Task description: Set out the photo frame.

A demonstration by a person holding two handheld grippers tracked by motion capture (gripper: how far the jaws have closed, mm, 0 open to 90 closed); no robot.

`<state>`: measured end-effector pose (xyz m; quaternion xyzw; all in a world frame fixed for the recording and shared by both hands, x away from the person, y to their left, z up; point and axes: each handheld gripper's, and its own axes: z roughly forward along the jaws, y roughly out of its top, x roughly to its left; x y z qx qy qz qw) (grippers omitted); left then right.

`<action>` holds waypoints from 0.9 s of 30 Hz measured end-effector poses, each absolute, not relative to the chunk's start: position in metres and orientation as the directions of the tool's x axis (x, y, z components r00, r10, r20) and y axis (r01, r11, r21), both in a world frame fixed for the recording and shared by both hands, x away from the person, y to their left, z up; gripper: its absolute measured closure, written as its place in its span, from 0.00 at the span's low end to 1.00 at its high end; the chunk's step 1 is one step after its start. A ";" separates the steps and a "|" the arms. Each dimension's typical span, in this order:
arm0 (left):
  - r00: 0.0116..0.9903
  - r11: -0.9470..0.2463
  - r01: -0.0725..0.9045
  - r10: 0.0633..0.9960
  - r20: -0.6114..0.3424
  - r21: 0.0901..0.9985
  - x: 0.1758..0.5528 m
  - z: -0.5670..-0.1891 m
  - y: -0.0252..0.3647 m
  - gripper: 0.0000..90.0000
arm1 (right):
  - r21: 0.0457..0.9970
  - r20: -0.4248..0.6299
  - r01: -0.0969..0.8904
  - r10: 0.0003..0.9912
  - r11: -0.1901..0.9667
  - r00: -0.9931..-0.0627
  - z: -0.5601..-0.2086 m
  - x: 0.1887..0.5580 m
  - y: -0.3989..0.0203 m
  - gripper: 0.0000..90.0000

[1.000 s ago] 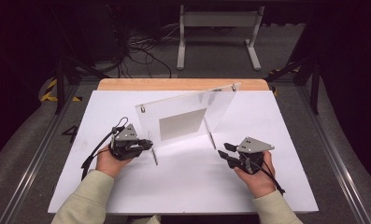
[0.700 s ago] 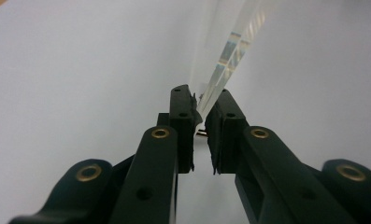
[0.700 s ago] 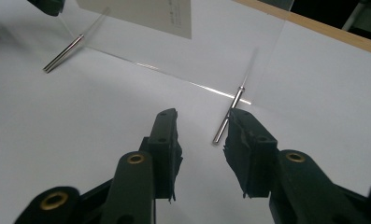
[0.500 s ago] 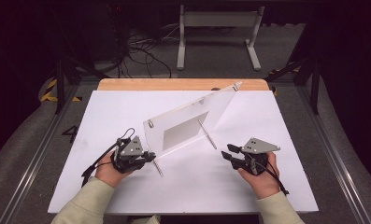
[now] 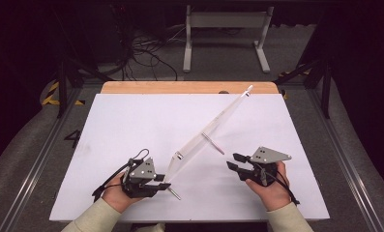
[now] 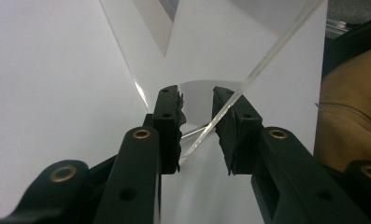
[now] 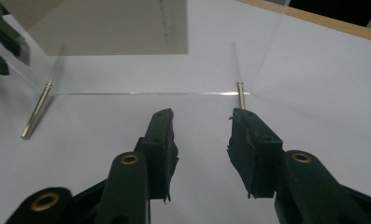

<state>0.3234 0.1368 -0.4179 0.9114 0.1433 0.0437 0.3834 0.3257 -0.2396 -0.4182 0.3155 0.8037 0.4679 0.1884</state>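
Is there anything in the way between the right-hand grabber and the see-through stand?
Nothing visible is. The right gripper has open jaws aimed at the clear acrylic stand, with bare white table between them. One metal leg pin of the stand sits just beyond its jaw tip. The left gripper is at the stand's other end.

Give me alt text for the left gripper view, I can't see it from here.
The left gripper has its two black jaws apart, with the thin edge of a clear acrylic panel running slantwise between them over the white table. A metal pin shows in the gap, and a tan sleeve sits at right.
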 end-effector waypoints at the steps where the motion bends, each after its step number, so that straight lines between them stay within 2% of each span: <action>1: 0.954 -0.658 0.234 0.297 -0.039 0.716 0.324 -0.418 0.137 0.78 | 0.875 -0.005 0.323 0.673 0.362 -0.740 -0.418 0.324 -0.236 0.66; 5: 0.960 -0.627 0.233 0.269 -0.073 0.744 0.325 -0.415 0.144 0.78 | 0.881 0.015 0.310 0.635 0.357 -0.773 -0.418 0.317 -0.219 0.69; 8: 0.964 -0.591 0.233 0.246 -0.102 0.773 0.324 -0.409 0.157 0.66 | 0.880 0.055 0.327 0.610 0.345 -0.790 -0.422 0.311 -0.203 0.72; 13: 0.966 -0.520 0.233 0.222 -0.134 0.821 0.322 -0.404 0.176 0.63 | 0.874 0.094 0.335 0.553 0.353 -0.828 -0.427 0.304 -0.170 0.75; 16: 0.960 -0.484 0.246 0.244 -0.140 0.840 0.320 -0.403 0.186 0.61 | 0.866 0.088 0.329 0.533 0.377 -0.842 -0.431 0.302 -0.155 0.75; 17: 0.953 -0.473 0.249 0.275 -0.128 0.845 0.320 -0.404 0.190 0.61 | 0.855 0.081 0.325 0.514 0.405 -0.854 -0.437 0.301 -0.140 0.76; 22: 0.929 -0.438 0.277 0.348 -0.123 0.855 0.320 -0.406 0.196 0.59 | 0.835 0.072 0.322 0.491 0.447 -0.868 -0.449 0.301 -0.116 0.76; 23: 0.913 -0.432 0.295 0.392 -0.117 0.852 0.322 -0.408 0.201 0.59 | 0.829 0.083 0.332 0.488 0.450 -0.869 -0.452 0.302 -0.110 0.77; 27: 0.887 -0.410 0.325 0.445 -0.124 0.852 0.327 -0.413 0.206 0.59 | 0.814 0.121 0.370 0.492 0.447 -0.862 -0.461 0.303 -0.095 0.78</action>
